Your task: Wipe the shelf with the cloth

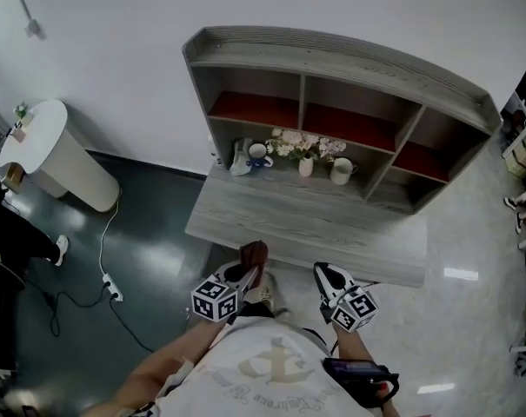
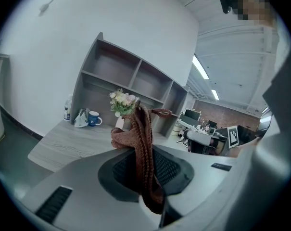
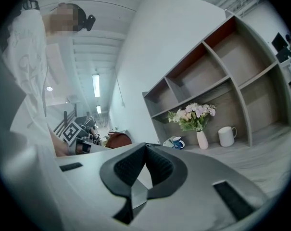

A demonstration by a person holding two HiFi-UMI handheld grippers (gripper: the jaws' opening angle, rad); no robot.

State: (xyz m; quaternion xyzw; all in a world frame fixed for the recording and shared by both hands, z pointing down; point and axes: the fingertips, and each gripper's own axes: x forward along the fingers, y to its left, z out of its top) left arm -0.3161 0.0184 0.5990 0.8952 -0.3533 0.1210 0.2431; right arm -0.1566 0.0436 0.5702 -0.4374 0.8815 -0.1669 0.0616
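The grey wooden shelf (image 1: 349,102) stands against the white wall, with a wide lower ledge (image 1: 306,224) in front of me. My left gripper (image 1: 245,272) is shut on a brown knitted cloth (image 2: 140,148), which hangs out between its jaws just before the ledge's front edge. My right gripper (image 1: 328,276) is beside it, shut with nothing between its jaws. In the right gripper view the cloth (image 3: 117,139) shows as a brown lump at the left.
On the ledge stand a blue mug (image 1: 258,155), a white vase with pale flowers (image 1: 304,150), a white mug (image 1: 341,172) and a white item at the left (image 1: 238,159). A white round-topped stand (image 1: 45,150) and a floor cable (image 1: 106,276) lie to the left.
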